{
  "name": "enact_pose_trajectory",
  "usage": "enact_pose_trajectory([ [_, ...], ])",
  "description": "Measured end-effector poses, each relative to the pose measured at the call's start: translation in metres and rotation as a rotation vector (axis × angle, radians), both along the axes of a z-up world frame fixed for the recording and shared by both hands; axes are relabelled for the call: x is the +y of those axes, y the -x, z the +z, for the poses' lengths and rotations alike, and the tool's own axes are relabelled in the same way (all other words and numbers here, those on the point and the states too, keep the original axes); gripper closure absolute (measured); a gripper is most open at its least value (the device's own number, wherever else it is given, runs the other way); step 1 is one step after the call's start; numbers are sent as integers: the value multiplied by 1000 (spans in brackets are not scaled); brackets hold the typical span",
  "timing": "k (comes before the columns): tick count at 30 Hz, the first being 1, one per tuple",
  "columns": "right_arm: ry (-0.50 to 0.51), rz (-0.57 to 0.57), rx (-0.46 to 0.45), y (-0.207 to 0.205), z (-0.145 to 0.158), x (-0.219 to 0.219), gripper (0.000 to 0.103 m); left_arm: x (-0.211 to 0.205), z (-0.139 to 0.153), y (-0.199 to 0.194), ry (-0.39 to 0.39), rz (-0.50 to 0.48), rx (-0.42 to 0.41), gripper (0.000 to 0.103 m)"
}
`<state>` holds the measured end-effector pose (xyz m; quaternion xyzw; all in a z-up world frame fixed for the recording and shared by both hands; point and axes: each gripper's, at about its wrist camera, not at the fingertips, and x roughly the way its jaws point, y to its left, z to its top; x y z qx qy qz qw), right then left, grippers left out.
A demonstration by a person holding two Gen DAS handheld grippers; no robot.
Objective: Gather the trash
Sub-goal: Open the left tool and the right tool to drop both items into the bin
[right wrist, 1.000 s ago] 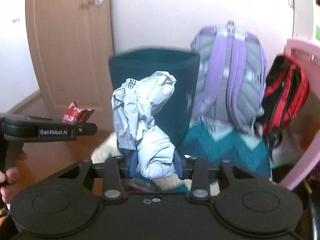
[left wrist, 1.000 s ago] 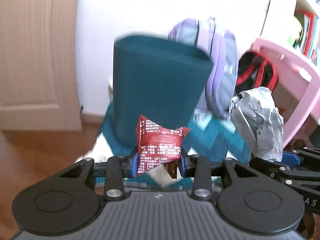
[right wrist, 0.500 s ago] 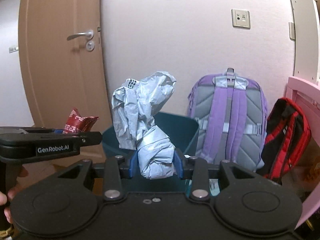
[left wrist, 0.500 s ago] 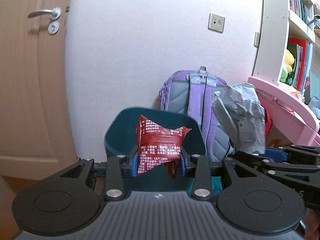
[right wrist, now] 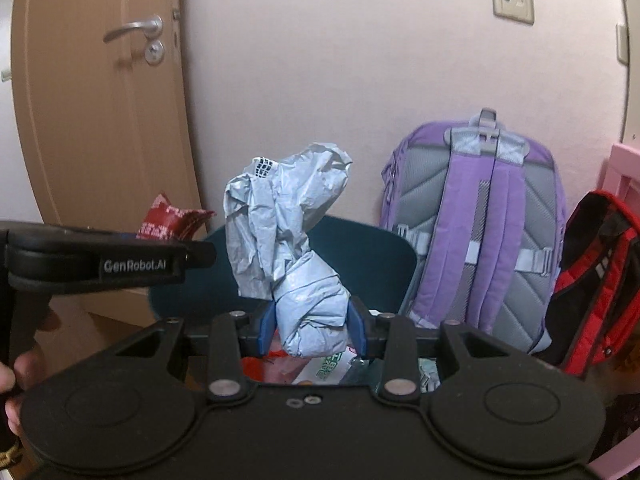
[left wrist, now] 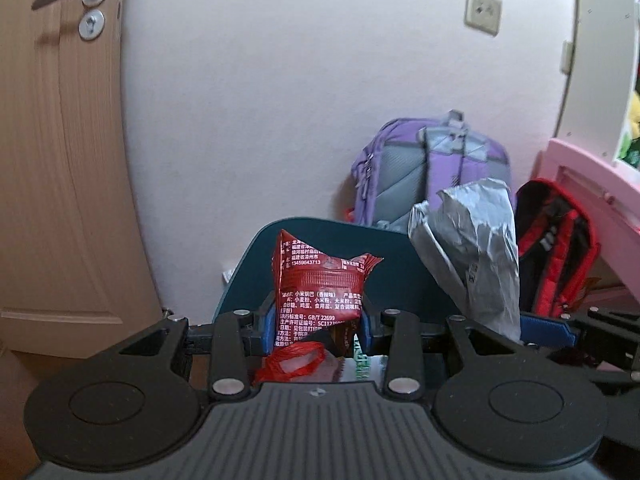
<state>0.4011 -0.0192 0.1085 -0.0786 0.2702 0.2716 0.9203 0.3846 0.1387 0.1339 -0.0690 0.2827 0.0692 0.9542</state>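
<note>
A red snack wrapper (left wrist: 320, 292) with white print stands pinched between the blue pads of my left gripper (left wrist: 318, 326), which is shut on it. My right gripper (right wrist: 311, 326) is shut on a crumpled grey plastic bag (right wrist: 288, 248). Both hang over the open top of a dark teal trash bin (left wrist: 404, 276), (right wrist: 360, 260). Inside the bin lie a red plastic bag (left wrist: 292, 362) and a white-and-green packet (right wrist: 324, 368). The grey bag (left wrist: 472, 252) and the right gripper's blue pad show at the right of the left wrist view. The left gripper (right wrist: 188, 258) enters the right wrist view from the left, the red wrapper (right wrist: 168, 220) above it.
A purple backpack (right wrist: 480, 232) and a red-and-black backpack (right wrist: 592, 288) lean against the white wall behind the bin. A wooden door (left wrist: 60, 160) stands at the left, pink furniture (left wrist: 592, 184) at the right. A person's hand (right wrist: 16, 380) holds the left gripper's handle.
Both grippers rose and came forward from facing the bin's side to above its open top, so trash inside now shows. Each still holds its piece.
</note>
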Motion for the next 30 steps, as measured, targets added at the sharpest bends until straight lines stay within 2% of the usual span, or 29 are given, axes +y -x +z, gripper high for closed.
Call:
enact_pose_trajectory([
  [8, 43, -4, 50, -25, -19, 12, 66, 2, -27, -36, -6, -16, 85, 66],
  [14, 49, -21, 75, -32, -28, 13, 65, 2, -41, -48, -40, -33, 129, 65],
  [17, 48, -16, 77, -33, -30, 12, 64, 3, -44, -51, -29, -36, 141, 64],
  [23, 56, -4, 63, -29, -28, 13, 61, 3, -49, -55, -20, -29, 151, 50],
  [25, 55, -4, 62, -27, -26, 12, 60, 3, -48, -54, -16, -24, 145, 38],
  [30, 42, -7, 51, -19, -17, 6, 58, 1, -40, -48, -8, -14, 127, 30],
])
